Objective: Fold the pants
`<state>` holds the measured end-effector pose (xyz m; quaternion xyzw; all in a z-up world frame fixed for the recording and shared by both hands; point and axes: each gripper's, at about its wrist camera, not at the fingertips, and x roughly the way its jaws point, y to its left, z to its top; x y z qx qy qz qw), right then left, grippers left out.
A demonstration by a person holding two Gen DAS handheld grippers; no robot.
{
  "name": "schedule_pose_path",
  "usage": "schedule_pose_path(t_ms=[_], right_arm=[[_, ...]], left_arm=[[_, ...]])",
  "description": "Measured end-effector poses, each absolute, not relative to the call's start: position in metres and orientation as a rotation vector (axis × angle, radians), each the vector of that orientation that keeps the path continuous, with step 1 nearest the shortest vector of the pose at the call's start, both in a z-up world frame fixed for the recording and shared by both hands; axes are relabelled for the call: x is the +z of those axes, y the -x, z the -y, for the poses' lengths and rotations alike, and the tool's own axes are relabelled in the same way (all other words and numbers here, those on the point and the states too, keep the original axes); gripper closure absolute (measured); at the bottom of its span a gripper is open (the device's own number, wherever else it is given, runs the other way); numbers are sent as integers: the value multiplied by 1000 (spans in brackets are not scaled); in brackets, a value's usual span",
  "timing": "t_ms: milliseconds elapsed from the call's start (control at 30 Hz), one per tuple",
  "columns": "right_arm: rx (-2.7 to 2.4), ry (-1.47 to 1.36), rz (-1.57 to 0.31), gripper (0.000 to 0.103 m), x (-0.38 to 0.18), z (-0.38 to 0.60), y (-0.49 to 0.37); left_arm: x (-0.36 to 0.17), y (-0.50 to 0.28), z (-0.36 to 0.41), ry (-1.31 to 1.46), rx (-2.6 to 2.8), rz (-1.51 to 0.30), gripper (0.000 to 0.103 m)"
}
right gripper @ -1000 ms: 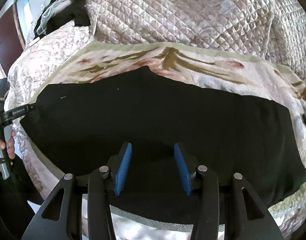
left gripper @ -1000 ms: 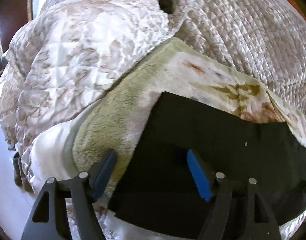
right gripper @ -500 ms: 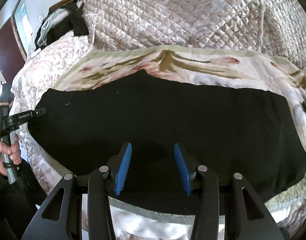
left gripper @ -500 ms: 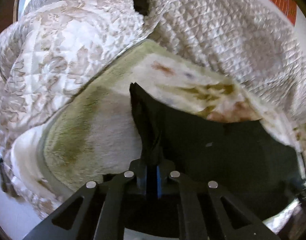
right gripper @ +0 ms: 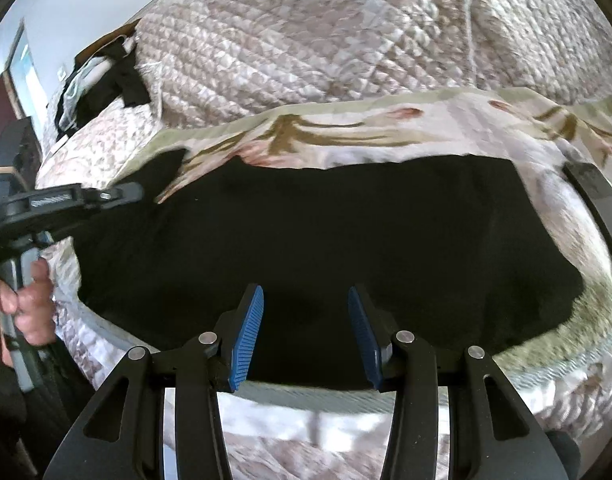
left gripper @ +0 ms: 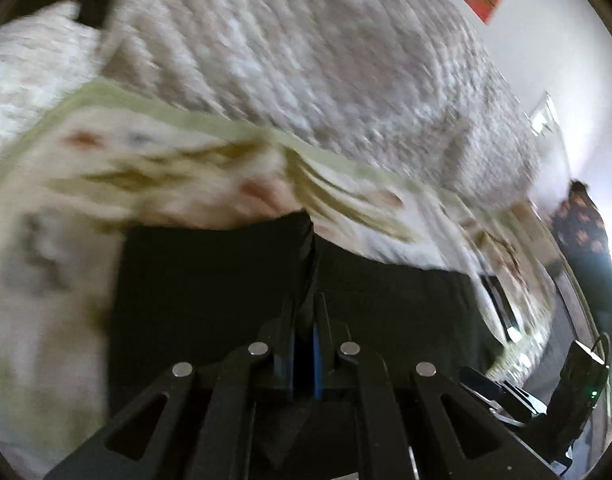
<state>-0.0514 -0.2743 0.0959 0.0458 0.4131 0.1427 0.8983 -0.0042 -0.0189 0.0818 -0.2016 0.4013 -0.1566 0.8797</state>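
Left gripper [left gripper: 303, 344] clamped on black pants [right gripper: 326, 232], right gripper [right gripper: 303, 332] spread wide above them

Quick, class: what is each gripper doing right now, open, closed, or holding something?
Left gripper: closed on the black pants, pinching an edge.
Right gripper: jaws open, holding nothing, poised over the pants.
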Motion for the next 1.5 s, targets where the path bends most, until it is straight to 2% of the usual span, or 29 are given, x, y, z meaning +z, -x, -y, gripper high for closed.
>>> schedule_pose_path(t_ms=[133,267,333,467,600,733,1000,1033,1100,1133,1367,1500], right_arm=[[269,-117,-870,58,94,290,55],[270,-131,-873,58,94,295,56],[288,-138,-869,58,96,294,56],[357,-169,-871,58,98,281,49],[470,-236,-897,58,95,262,37],[543,-265,-960,58,80,240,15],[589,-323,-1019,58,62,214,-28],[587,-329,-1024,60,61,211,-33],[572,-324,-1031,79,59,205,-41],[561,-329,-1043,98,57,204,-43],[543,-351,-978,101,77,221,-36],[501,-377,-1047,100,54,230,-44]], left_arm=[[53,-3,67,407,-414,-942,95],[55,9,75,423,-490,-959,94],[65,13,69,447,-526,-943,88],[88,23,35,462,-505,-847,67],[98,21,-7,387,-330,-785,66],[88,15,-39,366,-221,-811,66],[69,8,-66,409,-159,-800,66],[67,8,-68,417,-156,-801,66],[65,7,-68,424,-152,-800,66],[64,8,-68,425,-152,-798,66],[61,10,-70,421,-147,-794,66],[62,13,-67,406,-172,-804,66]])
